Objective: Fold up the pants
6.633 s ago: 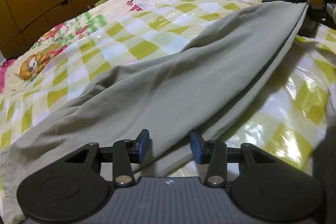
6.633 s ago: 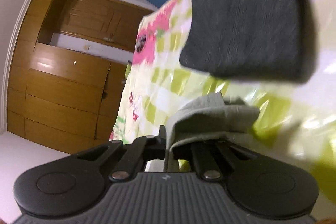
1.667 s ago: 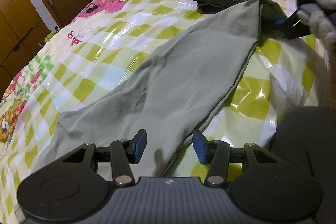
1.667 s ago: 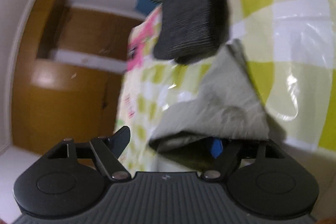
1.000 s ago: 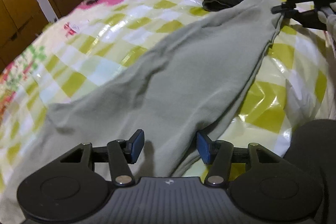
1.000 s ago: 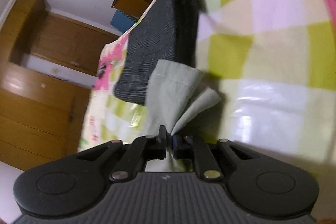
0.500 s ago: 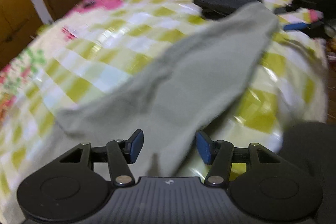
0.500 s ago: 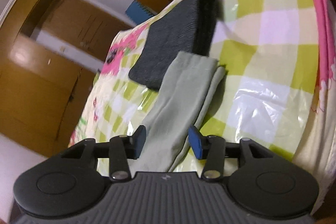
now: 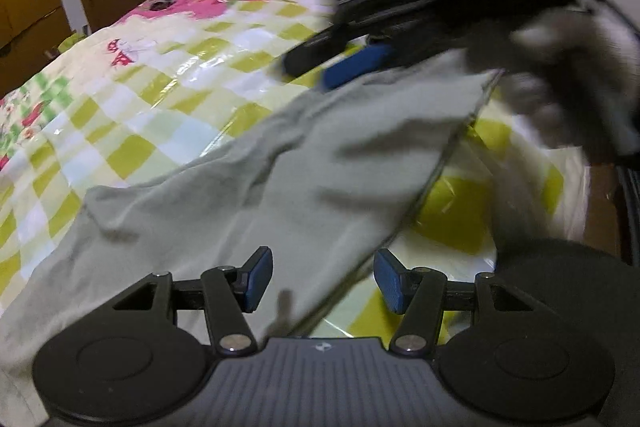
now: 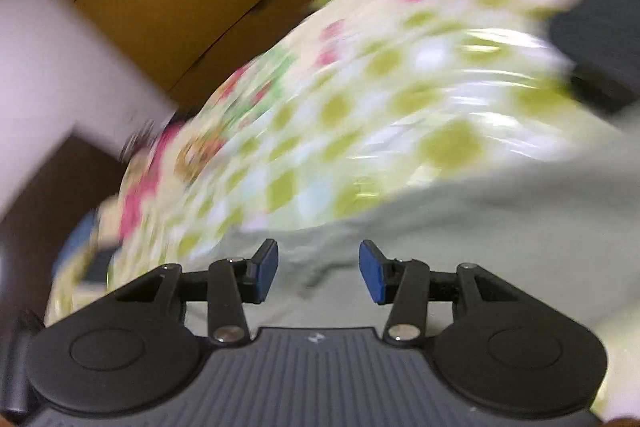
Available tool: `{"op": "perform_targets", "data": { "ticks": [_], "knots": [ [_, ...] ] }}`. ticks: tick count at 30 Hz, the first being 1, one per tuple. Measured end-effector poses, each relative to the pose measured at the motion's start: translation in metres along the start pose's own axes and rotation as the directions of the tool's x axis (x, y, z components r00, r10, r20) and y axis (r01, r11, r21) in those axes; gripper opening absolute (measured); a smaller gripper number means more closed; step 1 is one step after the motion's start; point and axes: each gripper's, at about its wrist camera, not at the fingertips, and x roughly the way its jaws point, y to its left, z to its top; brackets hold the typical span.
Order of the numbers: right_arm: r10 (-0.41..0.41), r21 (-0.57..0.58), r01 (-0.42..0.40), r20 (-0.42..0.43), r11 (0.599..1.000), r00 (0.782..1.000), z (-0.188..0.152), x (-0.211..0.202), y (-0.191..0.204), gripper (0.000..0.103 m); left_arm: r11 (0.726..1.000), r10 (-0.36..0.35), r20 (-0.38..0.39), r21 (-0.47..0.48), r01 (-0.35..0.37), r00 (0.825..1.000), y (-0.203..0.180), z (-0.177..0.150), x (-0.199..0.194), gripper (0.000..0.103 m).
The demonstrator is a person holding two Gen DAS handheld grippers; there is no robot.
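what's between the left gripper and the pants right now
Nothing visible. The left gripper is open right over the near end of the pants, with only bare cloth between its pads. The right gripper hangs blurred over the far end.

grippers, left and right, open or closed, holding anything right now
Left gripper: open, fingers apart over the grey-green pants, gripping nothing.
Right gripper: open, fingers apart above the pants, holding nothing.
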Motion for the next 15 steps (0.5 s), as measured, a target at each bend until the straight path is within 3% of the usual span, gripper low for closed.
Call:
{"op": "perform_targets", "data": {
  "ticks": [2,5,13,15],
  "knots": [
    [0.016,-0.086,-0.025,-0.101,0.996,0.995,0.015,0.040,0.014,0.047,1.000,0.020,0.015,-0.006,-0.019,1.000,0.006,-0.001,0.004,0.069],
    [-0.027,-0.254,-0.030,-0.218,0.967,0.976,0.028,0.088,0.029,0.047,0.999,0.044,0.032,-0.031,-0.043,0.999,0.019,0.000,0.014,0.069],
    [-0.034,-0.395,-0.168,-0.456,0.903,0.889,0.023,0.124,0.029,0.042,0.987,0.106,0.018,-0.127,-0.103,0.994,0.059,-0.002,0.047,0.069],
    [-0.075,-0.440,-0.165,-0.479,0.883,0.874,0.018,0.132,0.032,0.041,0.984,0.115,0.010,-0.135,-0.113,0.993,0.062,-0.004,0.052,0.069]
  ]
}}
